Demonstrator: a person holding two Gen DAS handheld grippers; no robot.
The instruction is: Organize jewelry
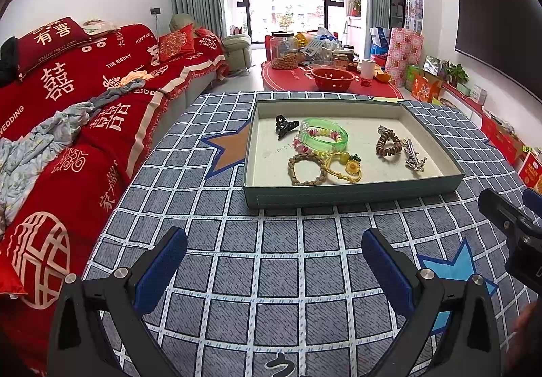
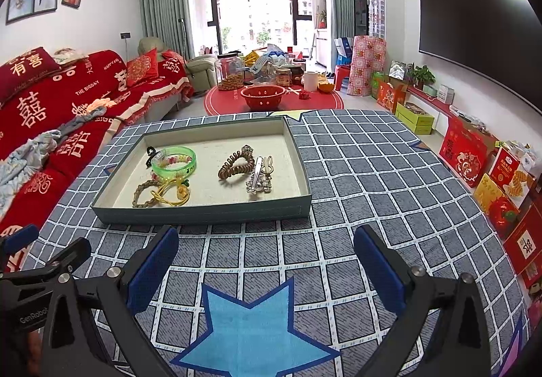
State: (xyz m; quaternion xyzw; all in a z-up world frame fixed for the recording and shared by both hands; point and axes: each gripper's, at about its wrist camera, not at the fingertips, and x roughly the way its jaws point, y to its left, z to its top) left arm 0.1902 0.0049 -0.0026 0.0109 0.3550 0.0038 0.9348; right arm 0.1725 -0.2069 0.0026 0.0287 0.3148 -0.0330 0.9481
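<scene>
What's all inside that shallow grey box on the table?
Inside the box: a black claw clip, a green bangle lying over a beaded bracelet, a braided cord bracelet, a yellow charm cord, a spiral hair tie, silver clips. Part of the beads is covered.

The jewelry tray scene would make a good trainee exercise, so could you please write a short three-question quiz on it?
1. True or false: the green bangle lies inside the tray.
2. Multiple choice: which item lies nearest the silver hair clips? A) black claw clip B) brown coil hair tie C) braided bracelet
3. Fill in: both the left gripper and the right gripper are ____ and hold nothing.

Key: 1 true; 2 B; 3 open.
</scene>
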